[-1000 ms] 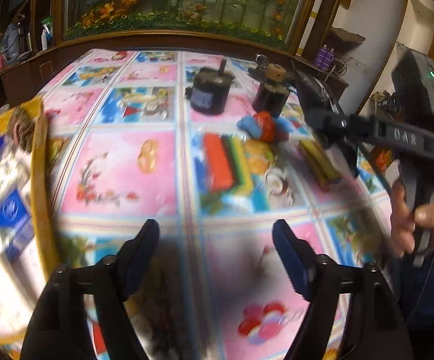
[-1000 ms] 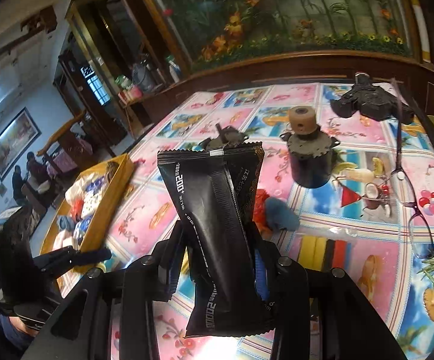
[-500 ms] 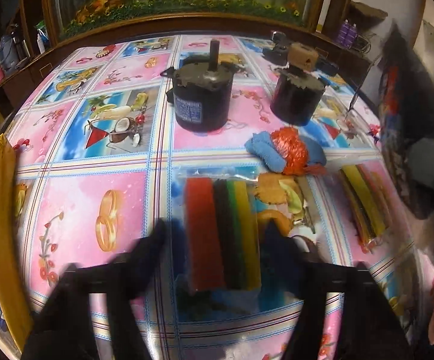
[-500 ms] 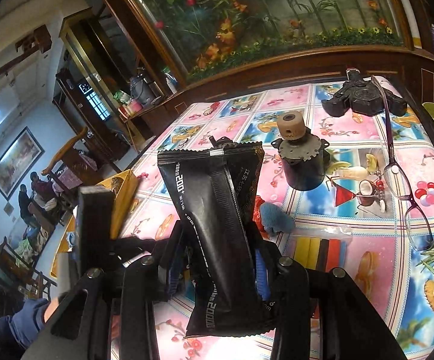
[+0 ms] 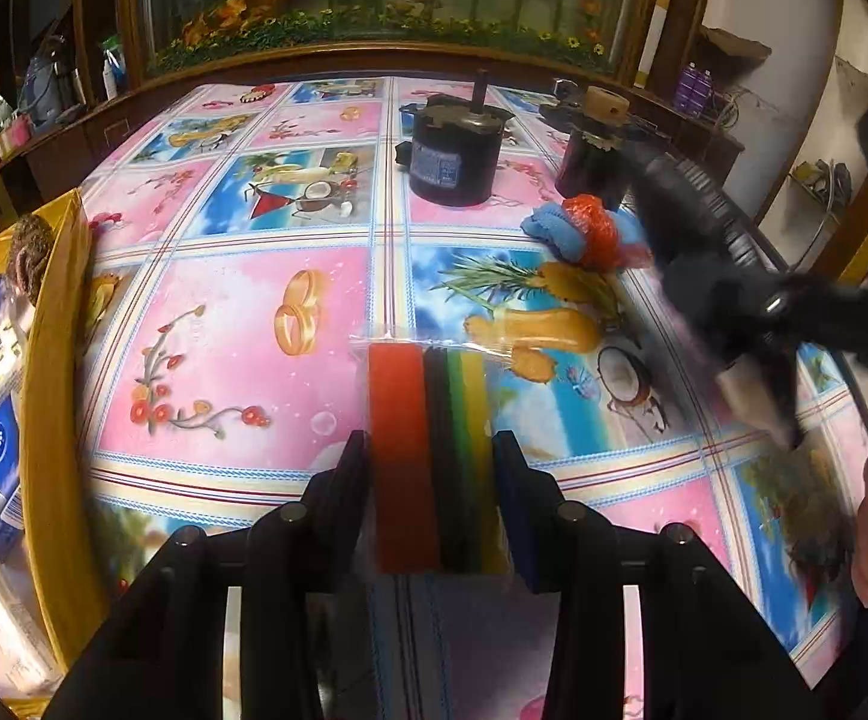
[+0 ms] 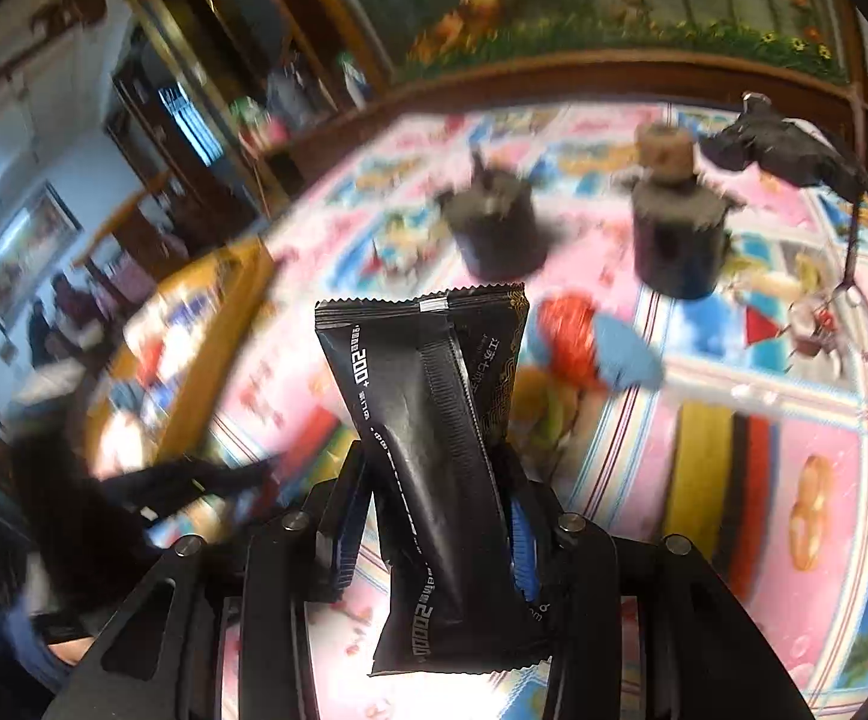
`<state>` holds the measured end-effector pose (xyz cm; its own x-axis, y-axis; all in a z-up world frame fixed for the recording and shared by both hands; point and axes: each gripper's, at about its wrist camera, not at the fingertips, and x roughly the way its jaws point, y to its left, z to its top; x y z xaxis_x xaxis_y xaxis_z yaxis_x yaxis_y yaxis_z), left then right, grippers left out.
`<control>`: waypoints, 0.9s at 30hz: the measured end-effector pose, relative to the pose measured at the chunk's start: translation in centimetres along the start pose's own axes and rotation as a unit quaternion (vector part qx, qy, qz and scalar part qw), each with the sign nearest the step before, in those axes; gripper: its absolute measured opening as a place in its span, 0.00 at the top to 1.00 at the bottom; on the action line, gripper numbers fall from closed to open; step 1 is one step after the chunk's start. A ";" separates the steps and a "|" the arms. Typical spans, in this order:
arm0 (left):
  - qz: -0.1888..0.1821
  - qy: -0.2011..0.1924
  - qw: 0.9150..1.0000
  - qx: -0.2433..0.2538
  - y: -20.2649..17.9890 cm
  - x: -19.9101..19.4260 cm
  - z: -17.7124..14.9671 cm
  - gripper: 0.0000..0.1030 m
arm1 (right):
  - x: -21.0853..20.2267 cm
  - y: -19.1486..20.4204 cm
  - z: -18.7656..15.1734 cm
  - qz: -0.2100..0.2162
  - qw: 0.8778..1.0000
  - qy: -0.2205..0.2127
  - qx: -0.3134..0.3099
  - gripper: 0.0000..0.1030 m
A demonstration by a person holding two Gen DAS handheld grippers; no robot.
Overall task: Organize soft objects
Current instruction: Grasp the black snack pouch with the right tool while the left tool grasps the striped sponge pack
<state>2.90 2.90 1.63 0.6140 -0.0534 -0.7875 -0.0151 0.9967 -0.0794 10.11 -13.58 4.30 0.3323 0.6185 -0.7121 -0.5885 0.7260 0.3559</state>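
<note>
Left gripper (image 5: 431, 462) fingers have just closed on the soft, light sponge pack (image 5: 431, 450); right gripper (image 6: 434, 516) pinches a crinkly black packet (image 6: 434, 456).

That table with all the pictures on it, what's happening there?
A person is tidying soft things with a hand-held gripper in each hand. The left hand-held gripper has just been closing on a clear pack of coloured sponges, which lies on the table. The right hand-held gripper holds a black pouch upright. A yellow tray of packets sits at the left edge.
</note>
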 end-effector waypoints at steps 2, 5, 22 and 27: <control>0.010 -0.005 1.000 0.007 -0.3 0.0 -0.1 0.61 | 1.2 0.5 -0.4 -0.023 0.999 0.021 -0.013 0.58; 0.021 -0.008 1.000 0.018 -0.8 0.1 -0.2 0.61 | 2.0 0.5 -0.8 -0.052 0.998 0.031 -0.025 0.58; 0.027 -0.015 0.999 0.012 -1.0 0.5 0.0 0.53 | 3.2 1.5 -1.6 -0.125 0.989 0.040 -0.070 0.51; 0.030 -0.015 0.999 0.014 -1.0 0.5 0.0 0.53 | 3.3 1.4 -1.5 -0.130 0.988 0.037 -0.069 0.47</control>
<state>3.26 1.84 1.30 0.6359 0.0079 -0.7717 -0.0301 0.9994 -0.0146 9.26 -10.96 1.51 0.4339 0.3886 -0.8129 -0.5863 0.8068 0.0727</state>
